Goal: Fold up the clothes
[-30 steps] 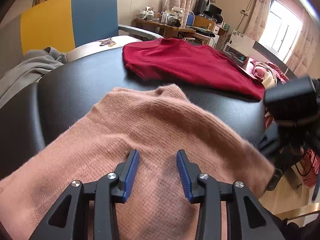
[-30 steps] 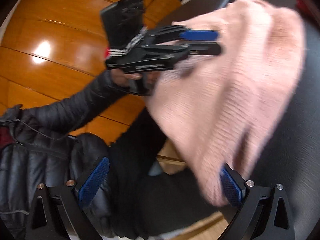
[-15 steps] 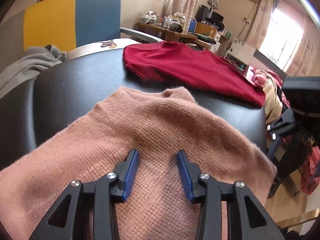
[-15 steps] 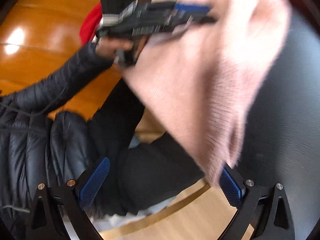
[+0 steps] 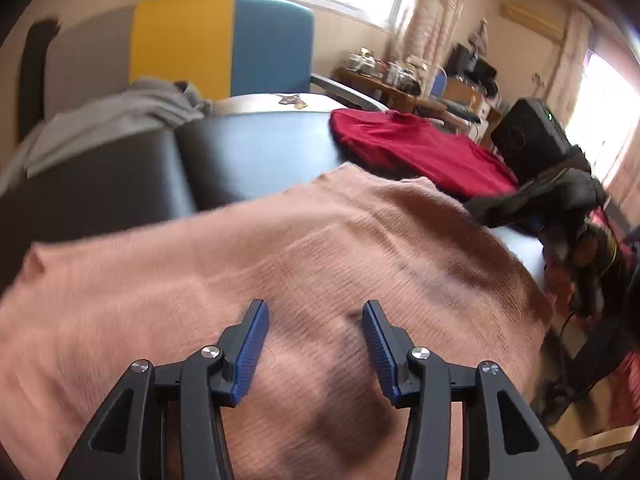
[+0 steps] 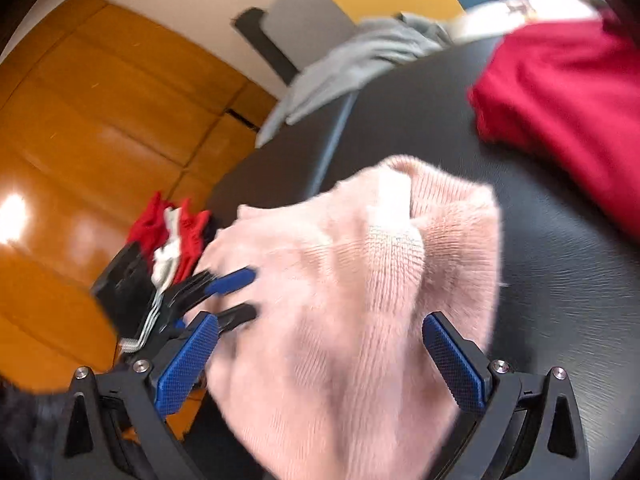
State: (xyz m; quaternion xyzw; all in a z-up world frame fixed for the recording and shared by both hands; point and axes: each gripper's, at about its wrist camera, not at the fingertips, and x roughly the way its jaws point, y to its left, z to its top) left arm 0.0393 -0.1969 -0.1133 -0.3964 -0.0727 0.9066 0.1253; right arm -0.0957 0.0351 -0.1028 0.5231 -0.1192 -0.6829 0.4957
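Note:
A pink knit sweater [image 5: 304, 264] lies spread on the black padded table [image 5: 256, 156]. My left gripper [image 5: 315, 324] is open just above the sweater's near part, its blue pads apart, nothing between them. In the right wrist view the same sweater [image 6: 360, 288] is bunched on the table [image 6: 560, 280]. My right gripper [image 6: 320, 348] is open with its jaws wide over the sweater. The left gripper [image 6: 236, 294] shows there at the sweater's left edge. The right gripper's body [image 5: 532, 140] shows at the right in the left wrist view.
A dark red garment [image 5: 420, 148] lies on the far part of the table, also in the right wrist view [image 6: 568, 92]. A grey garment [image 5: 108, 120] hangs off the left end. A yellow and blue chair [image 5: 224, 44] stands behind. Red and white cloth [image 6: 172, 236] lies on the wooden floor.
The right gripper has swung from beside the table edge to over the sweater. The sweater now lies spread wider under the left gripper, which has stayed open.

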